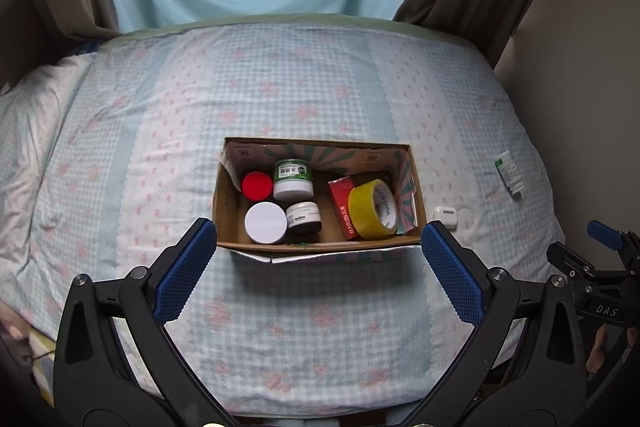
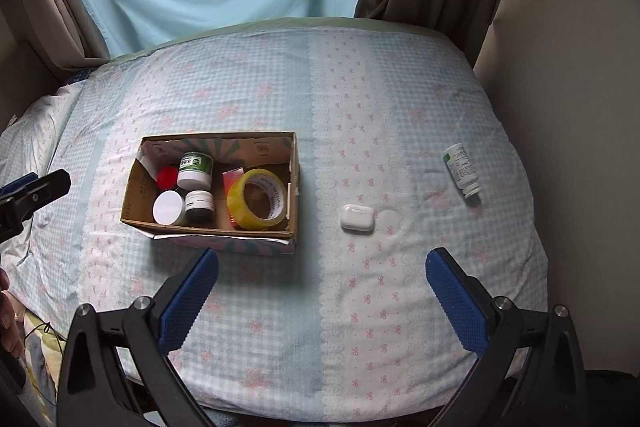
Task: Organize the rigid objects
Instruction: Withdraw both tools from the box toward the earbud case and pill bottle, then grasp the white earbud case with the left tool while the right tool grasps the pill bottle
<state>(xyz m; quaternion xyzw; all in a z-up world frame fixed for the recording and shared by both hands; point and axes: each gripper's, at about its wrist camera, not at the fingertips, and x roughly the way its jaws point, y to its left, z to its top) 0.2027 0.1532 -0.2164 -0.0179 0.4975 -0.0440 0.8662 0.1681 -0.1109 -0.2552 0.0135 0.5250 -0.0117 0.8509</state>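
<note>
While both grippers hang wide open and empty, the white earbud case [image 2: 357,218] lies on the bedspread [image 2: 400,107] just right of the cardboard box [image 2: 132,195], straight ahead of the right gripper [image 2: 322,269], long axis crosswise. The left gripper [image 1: 318,241] faces the box instead. Only the right wrist view shows the toppled pill bottle [image 2: 462,169] whole, farther right.

Both wrist views overlook the box [image 1: 316,247], perhaps obliquely.
</note>
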